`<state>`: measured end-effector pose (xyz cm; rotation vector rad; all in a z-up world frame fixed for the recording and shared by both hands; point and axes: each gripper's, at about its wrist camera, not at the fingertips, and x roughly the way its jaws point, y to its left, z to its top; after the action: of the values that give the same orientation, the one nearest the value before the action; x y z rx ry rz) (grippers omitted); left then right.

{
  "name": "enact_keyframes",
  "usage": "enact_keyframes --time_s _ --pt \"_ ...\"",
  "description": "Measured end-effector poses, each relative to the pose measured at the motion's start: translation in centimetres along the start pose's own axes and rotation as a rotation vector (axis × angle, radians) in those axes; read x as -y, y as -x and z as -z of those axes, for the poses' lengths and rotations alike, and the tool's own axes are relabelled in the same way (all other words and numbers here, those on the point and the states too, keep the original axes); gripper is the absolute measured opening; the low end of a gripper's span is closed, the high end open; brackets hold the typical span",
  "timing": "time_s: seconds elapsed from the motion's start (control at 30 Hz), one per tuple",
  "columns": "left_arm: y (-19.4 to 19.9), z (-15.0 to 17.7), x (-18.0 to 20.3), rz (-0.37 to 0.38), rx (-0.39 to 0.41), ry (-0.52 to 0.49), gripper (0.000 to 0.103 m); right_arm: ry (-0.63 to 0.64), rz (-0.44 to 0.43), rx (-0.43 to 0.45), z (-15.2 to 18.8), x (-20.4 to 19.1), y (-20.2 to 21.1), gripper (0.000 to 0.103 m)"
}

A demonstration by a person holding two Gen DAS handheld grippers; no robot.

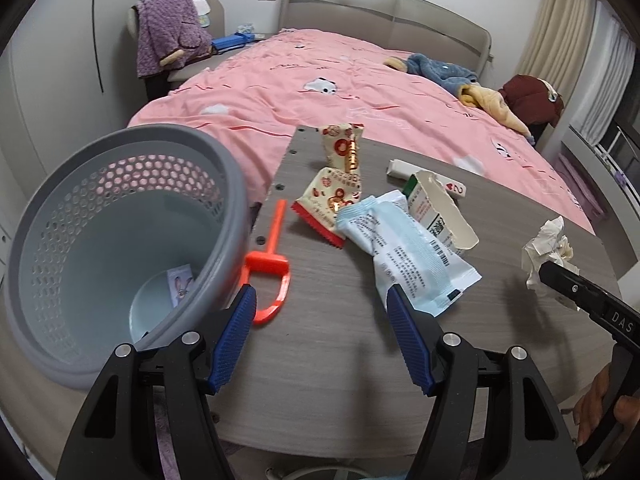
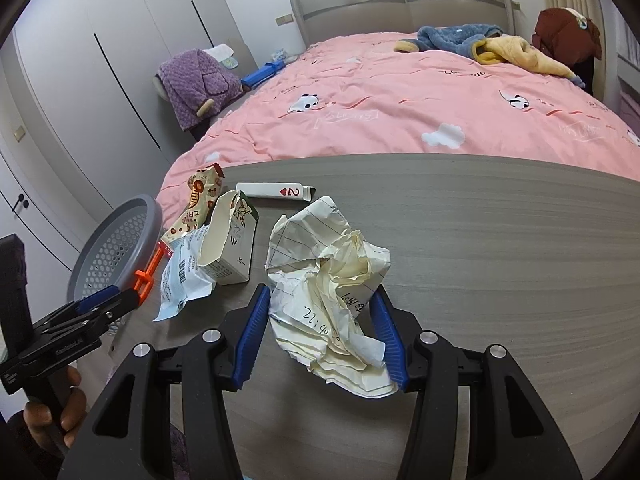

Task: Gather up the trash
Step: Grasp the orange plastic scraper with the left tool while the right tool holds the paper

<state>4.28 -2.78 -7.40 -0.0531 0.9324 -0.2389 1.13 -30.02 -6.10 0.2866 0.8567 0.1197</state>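
A grey perforated bin (image 1: 120, 240) stands at the table's left edge, with one small card inside; it also shows in the right wrist view (image 2: 116, 252). On the wooden table (image 1: 340, 340) lie a red-patterned snack wrapper (image 1: 336, 200), a light-blue wrapper (image 1: 412, 256) and a torn milk carton (image 1: 436, 212). My left gripper (image 1: 320, 304) is open and empty, above the table beside the bin. My right gripper (image 2: 320, 308) has its jaws around a crumpled paper ball (image 2: 332, 304), which also shows in the left wrist view (image 1: 550, 250); the pads touch its sides.
An orange plastic tool (image 1: 268, 264) lies by the bin. A white box marked with a red heart and a 2 (image 2: 276, 192) lies at the table's far edge. Behind the table is a bed with a pink cover (image 2: 400, 100) and clothes.
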Motion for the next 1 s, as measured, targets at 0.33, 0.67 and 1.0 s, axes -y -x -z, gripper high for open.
enact_keyframes --time_s 0.33,0.67,1.0 --pt "-2.6 -1.0 0.4 -0.024 -0.056 -0.031 0.065 -0.024 -0.027 0.009 -0.2 0.8 -0.2 0.050" --pt "-3.3 -0.7 0.5 0.004 -0.085 -0.025 0.065 -0.024 -0.039 0.024 -0.4 0.6 0.2 0.050" --pt "-2.1 1.2 2.6 0.076 -0.107 -0.040 0.065 -0.025 -0.036 0.041 -0.2 0.5 1.2 0.050"
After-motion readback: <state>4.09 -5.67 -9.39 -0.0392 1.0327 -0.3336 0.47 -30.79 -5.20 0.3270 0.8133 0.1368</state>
